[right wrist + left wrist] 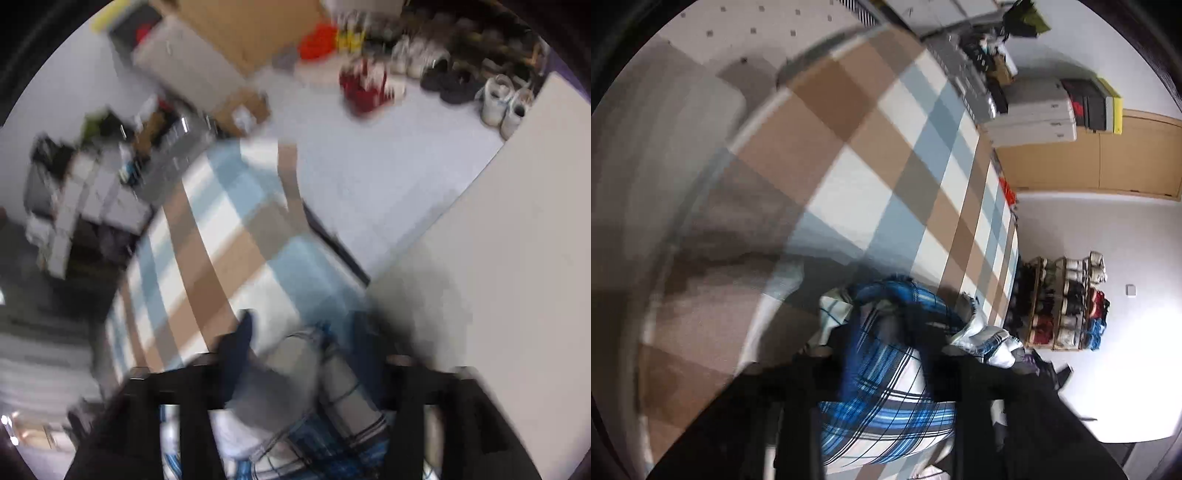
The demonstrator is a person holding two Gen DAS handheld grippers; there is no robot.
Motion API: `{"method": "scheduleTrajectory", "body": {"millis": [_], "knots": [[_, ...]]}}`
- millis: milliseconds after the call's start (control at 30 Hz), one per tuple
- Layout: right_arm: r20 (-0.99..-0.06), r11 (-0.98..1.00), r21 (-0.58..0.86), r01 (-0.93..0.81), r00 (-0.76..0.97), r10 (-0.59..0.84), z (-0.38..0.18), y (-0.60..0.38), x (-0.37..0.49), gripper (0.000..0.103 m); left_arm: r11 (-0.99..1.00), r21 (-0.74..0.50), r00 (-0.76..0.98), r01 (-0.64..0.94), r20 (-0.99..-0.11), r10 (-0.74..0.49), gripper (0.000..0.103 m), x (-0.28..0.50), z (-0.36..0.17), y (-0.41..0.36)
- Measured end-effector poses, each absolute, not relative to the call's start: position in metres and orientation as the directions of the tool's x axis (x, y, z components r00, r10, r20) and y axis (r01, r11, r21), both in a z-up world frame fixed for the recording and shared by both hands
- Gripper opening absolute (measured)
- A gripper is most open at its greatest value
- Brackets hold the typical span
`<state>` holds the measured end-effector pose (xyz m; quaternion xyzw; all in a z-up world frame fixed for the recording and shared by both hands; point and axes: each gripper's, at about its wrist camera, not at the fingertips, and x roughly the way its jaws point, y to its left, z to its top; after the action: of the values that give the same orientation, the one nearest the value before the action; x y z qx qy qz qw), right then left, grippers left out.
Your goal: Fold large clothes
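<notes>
The blue plaid shirt [886, 380] lies bunched right between the fingers of the left claw [886, 354], rising in a rumpled hump from the base of the claw out past its fingertips. From the left wrist view, its blue collar or hem band arcs across just beyond the tips, and a pale sleeve end [990, 341] trails off past the right-hand finger. The jaws stand partly apart with cloth filling the gap; whether the pads actually press on the fabric cannot be told, because the dark fingers blur into the folds.

The right claw [306, 365] also sits over the same garment. In the right wrist view the shirt [295, 417] lies close under and between its fingers, with a grey-white fold mounded up toward the tips. These jaws stand wider, and the cloth looks loose in the gap rather than pinched, though motion blur makes this uncertain.

Both claws point steeply down at the checked tablecloth [886, 155] on the table, which stretches away ahead of each claw, clear of cloth. The shirt is a heap with no readable long axis yet. Judging by that, the coming move turns on the bare cloth ahead: the garment must be drawn outward from the claws and spread flat before any fold. The left claw seems more deeply buried in it.
</notes>
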<state>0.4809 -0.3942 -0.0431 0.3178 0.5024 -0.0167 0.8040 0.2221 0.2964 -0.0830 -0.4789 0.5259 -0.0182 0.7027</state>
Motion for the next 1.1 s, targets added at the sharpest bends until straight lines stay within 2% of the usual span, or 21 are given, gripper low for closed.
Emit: {"method": "scheduleTrajectory", "body": {"millis": [33,67,133,167,233,433,567,667,800,900,967,1067,1100], "knots": [[-0.79,0.797,0.508,0.327,0.544,0.281,-0.032,-0.4,0.476,0.068,0.547,-0.684,0.468,-0.482,-0.729,-0.5,0.061,0.218,-0.073,0.3],[-0.772,0.797,0.511,0.322,0.58,0.261,-0.023,-0.404,0.47,0.07,0.544,-0.691,0.497,-0.477,-0.722,-0.481,0.069,0.213,-0.063,0.303],[-0.737,0.808,0.513,0.288,0.631,0.243,-0.007,-0.403,0.458,0.086,0.544,-0.712,0.519,-0.445,-0.7,-0.492,0.069,0.214,-0.053,0.301],[-0.737,0.829,0.5,0.249,0.624,0.257,-0.001,-0.395,0.454,0.088,0.555,-0.704,0.513,-0.444,-0.707,-0.486,0.069,0.213,-0.048,0.297],[-0.763,0.895,0.43,0.117,0.577,0.291,0.005,-0.367,0.445,0.088,0.56,-0.705,0.508,-0.435,-0.705,-0.495,0.069,0.208,-0.043,0.288],[-0.88,0.959,0.097,-0.268,0.427,0.208,-0.018,-0.259,0.409,0.089,0.684,-0.663,0.456,-0.303,-0.731,-0.507,0.069,0.207,-0.034,0.229],[-0.927,0.938,-0.043,-0.345,0.364,0.092,-0.054,-0.217,0.412,0.089,0.77,-0.601,0.382,-0.216,-0.778,-0.499,0.069,0.224,-0.046,0.188],[-0.945,0.927,-0.132,-0.352,0.327,-0.01,-0.082,-0.195,0.436,0.089,0.814,-0.548,0.328,-0.195,-0.818,-0.472,0.069,0.236,-0.072,0.165],[-0.942,0.943,-0.144,-0.299,0.334,-0.038,-0.091,-0.192,0.477,0.087,0.844,-0.499,0.291,-0.197,-0.852,-0.436,0.069,0.24,-0.096,0.157],[-0.919,0.964,-0.166,-0.208,0.387,-0.075,-0.087,-0.198,0.511,0.085,0.831,-0.513,0.287,-0.216,-0.847,-0.448,0.069,0.243,-0.106,0.163],[-0.887,0.992,-0.103,-0.071,0.458,-0.06,-0.072,-0.22,0.531,0.08,0.804,-0.546,0.297,-0.237,-0.828,-0.475,0.069,0.243,-0.109,0.171],[-0.826,0.997,-0.01,0.072,0.561,-0.049,-0.047,-0.244,0.535,0.081,0.804,-0.553,0.299,-0.218,-0.822,-0.485,0.069,0.238,-0.107,0.18],[-0.803,0.997,0.029,0.066,0.595,-0.016,-0.038,-0.247,0.53,0.083,0.812,-0.546,0.298,-0.207,-0.826,-0.479,0.069,0.236,-0.106,0.18]]}}
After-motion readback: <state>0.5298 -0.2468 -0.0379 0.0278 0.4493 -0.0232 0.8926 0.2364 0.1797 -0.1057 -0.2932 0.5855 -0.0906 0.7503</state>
